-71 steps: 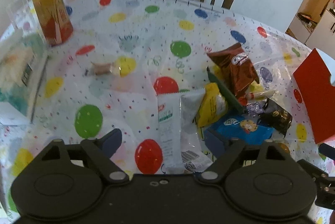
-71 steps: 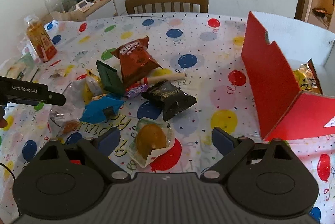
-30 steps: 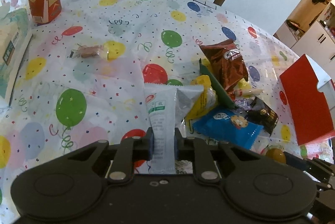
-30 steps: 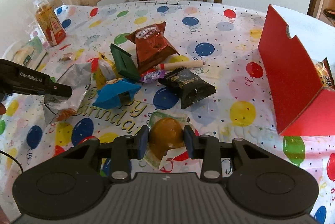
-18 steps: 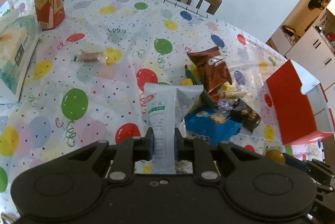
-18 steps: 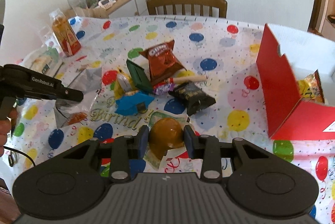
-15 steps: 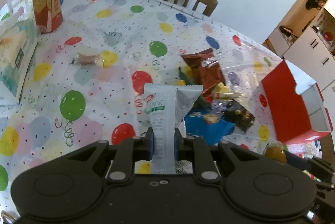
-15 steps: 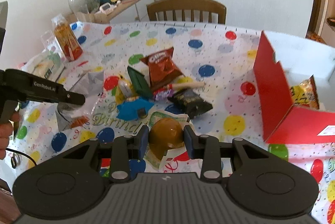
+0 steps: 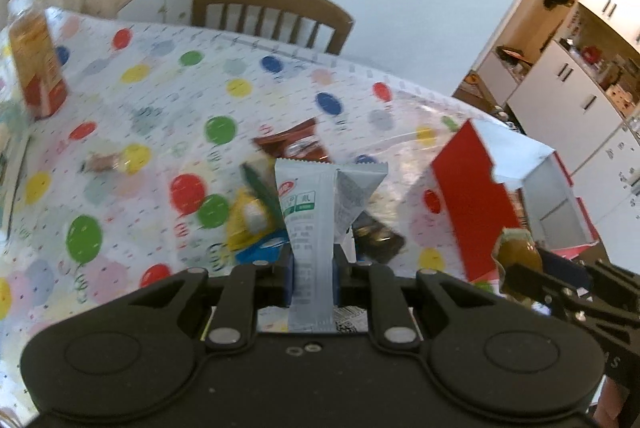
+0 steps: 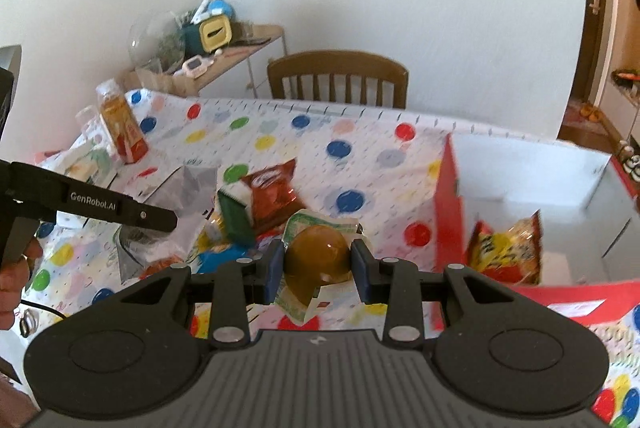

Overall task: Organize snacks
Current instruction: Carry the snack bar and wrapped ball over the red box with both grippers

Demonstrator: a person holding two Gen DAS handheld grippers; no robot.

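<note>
Both grippers are higher above the balloon-print table (image 10: 360, 132) than half a second ago, and the red box (image 10: 448, 212) has drawn nearer in both views; the snack pile (image 10: 256, 216) has slid lower and closer to the fingers.

Left of the red box, the left gripper (image 9: 313, 268) stays clamped on the white-and-green sachet (image 9: 308, 228); the sachet stands upright between the blue pads, its serrated top edge rising well above them and its lower end running back towards the gripper body; in the left wrist view the box sits to the right of the sachet, its open top showing white walls.

Nearer the red box, the right gripper (image 10: 318, 266) stays closed on the brown domed jelly cup (image 10: 318, 260); the cup sits squarely between the two pads, its torn paper lid hanging around and below it; the box wall is just to the right of the cup, and a yellow-and-red snack bag (image 10: 506, 252) lies inside the box.
</note>
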